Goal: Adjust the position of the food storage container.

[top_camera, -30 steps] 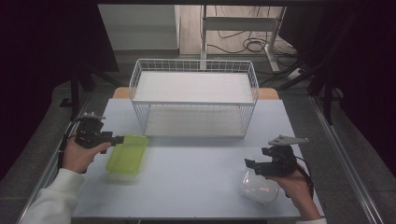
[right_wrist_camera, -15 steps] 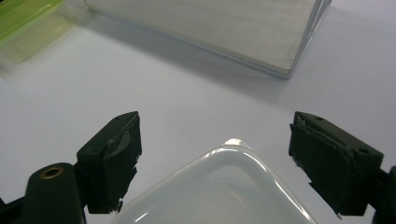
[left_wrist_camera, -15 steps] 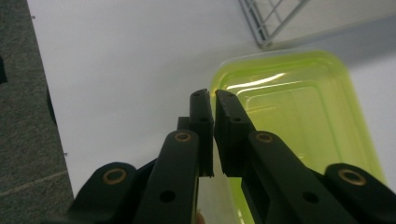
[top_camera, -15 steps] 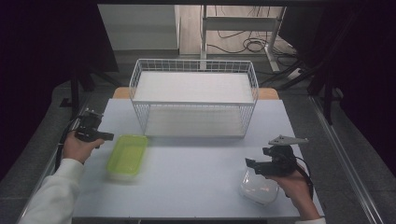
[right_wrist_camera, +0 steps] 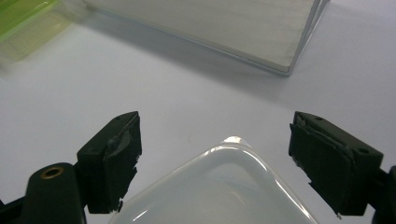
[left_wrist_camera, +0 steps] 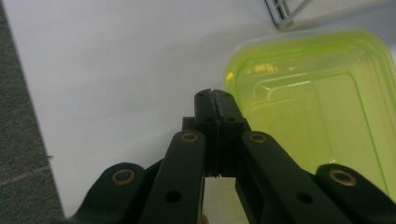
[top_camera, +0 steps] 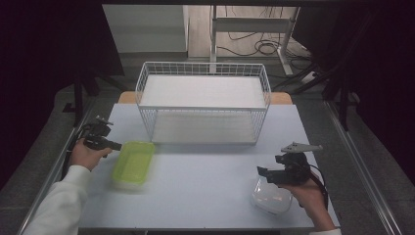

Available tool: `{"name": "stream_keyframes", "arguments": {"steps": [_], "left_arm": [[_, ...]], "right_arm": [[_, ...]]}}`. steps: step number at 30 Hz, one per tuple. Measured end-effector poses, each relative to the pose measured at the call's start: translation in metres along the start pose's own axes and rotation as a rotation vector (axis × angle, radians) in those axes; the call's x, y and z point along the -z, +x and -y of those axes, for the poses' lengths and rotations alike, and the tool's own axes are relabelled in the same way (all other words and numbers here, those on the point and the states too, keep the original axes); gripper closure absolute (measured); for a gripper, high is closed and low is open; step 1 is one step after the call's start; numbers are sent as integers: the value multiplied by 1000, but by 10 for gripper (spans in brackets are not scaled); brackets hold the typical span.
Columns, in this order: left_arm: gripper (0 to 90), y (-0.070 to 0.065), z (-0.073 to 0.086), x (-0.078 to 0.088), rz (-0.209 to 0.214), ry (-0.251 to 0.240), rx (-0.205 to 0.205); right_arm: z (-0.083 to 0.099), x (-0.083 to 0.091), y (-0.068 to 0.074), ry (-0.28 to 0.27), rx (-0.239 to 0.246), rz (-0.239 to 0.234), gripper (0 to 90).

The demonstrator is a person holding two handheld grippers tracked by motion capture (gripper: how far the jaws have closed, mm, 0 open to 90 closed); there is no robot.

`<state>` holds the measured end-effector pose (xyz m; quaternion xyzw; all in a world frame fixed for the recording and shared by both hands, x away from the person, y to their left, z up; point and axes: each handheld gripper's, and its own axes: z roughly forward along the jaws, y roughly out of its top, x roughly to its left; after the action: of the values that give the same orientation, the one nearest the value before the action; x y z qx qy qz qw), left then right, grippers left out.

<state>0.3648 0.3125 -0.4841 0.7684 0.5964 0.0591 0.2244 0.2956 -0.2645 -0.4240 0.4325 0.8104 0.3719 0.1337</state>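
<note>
Both grippers sit low over the pale table (top_camera: 205, 191), each beside its own container. On the left, the left gripper (left_wrist_camera: 215, 100) has just been closing, and its jaws now meet tip to tip with nothing between them; they stop just short of the near rim of the green container (left_wrist_camera: 317, 107), which lies open side up on the table, near the left front corner of the white wire basket (top_camera: 203, 110). In the high view the left gripper (top_camera: 113, 145) points at that container's left edge. The right gripper (right_wrist_camera: 215, 156) has its jaws spread wide, one on either side of a corner of the clear container (right_wrist_camera: 224, 186), which lies near the table's front right edge; the pads do not touch it. The likeliest trouble on the left, as I judge it, is that pinched jaws can only push: a nudge against the light plastic rim would slide or tip the green container instead of taking it, so the jaws must open before going in. On the right, a rounded, glossy corner is a poor place to clamp; closing there could squirt the clear container out sideways or towards the table's edge, and a hard squeeze might buckle the thin wall.
</note>
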Motion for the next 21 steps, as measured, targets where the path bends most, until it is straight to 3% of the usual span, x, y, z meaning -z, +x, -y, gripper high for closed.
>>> {"name": "stream_keyframes", "arguments": {"steps": [8,9,10,11,12,15,21], "left_arm": [[898,-18,-1,-8,46,-4,-43],[898,-26,-2,-10,74,-4,-64],[899,-26,-2,-10,74,-4,-64],[898,-36,-3,-14,89,1,-88],[899,-36,-3,-14,89,1,-88],[899,-56,-4,-22,114,14,-139],[899,-67,-5,-27,167,4,-136]], "right_arm": [[0,0,1,4,4,0,172],[0,-1,1,5,4,1,172],[0,-1,1,5,4,1,172],[0,-1,1,9,3,1,172],[0,-1,1,9,3,1,172],[0,-1,2,11,3,0,172],[0,-1,2,10,6,0,172]]}}
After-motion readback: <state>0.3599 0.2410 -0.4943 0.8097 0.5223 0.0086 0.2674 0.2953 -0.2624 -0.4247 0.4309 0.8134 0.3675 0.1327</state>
